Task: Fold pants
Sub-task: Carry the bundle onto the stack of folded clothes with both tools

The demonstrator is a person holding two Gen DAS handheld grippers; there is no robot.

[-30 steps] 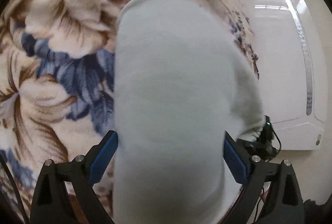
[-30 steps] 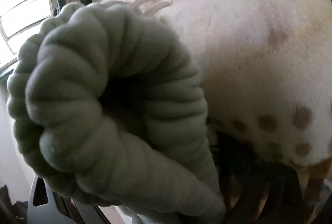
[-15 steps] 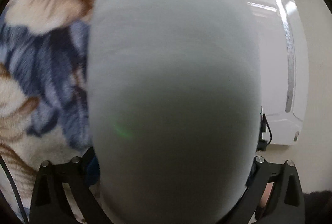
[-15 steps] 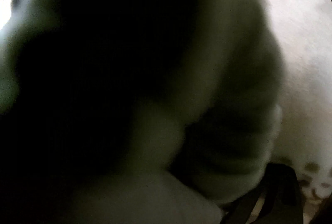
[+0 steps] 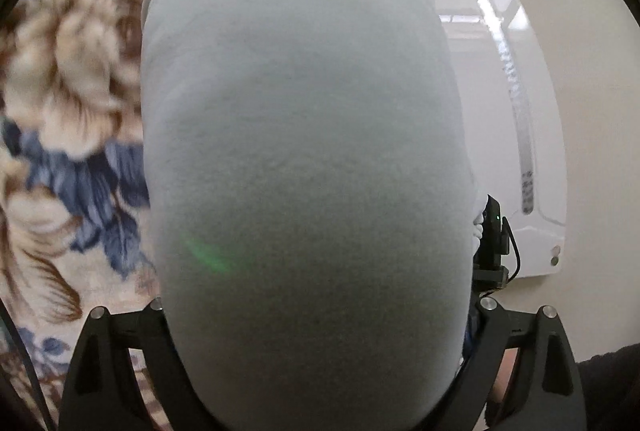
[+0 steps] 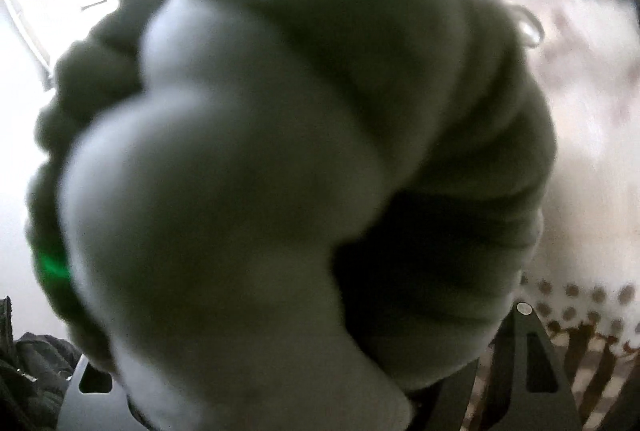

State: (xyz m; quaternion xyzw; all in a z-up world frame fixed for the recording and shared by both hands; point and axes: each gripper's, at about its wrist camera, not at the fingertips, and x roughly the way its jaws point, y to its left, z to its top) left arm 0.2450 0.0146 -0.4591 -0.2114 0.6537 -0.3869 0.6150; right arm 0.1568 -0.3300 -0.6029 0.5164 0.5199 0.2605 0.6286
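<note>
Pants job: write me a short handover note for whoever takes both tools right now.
Left tool: jaws closing, with smooth grey cloth of the pants filling the gap from finger to finger; the pads are hidden.
Right tool: jaws closing, with the bunched, ribbed end of the pants packed between them.
Pants: in both tools, close to the cameras, above the flowered blanket.
Done: both ends gathered up.
Left: no flat, finished fold shows in either view. Probably lay the pants on the blanket, fold and smooth them.
</note>
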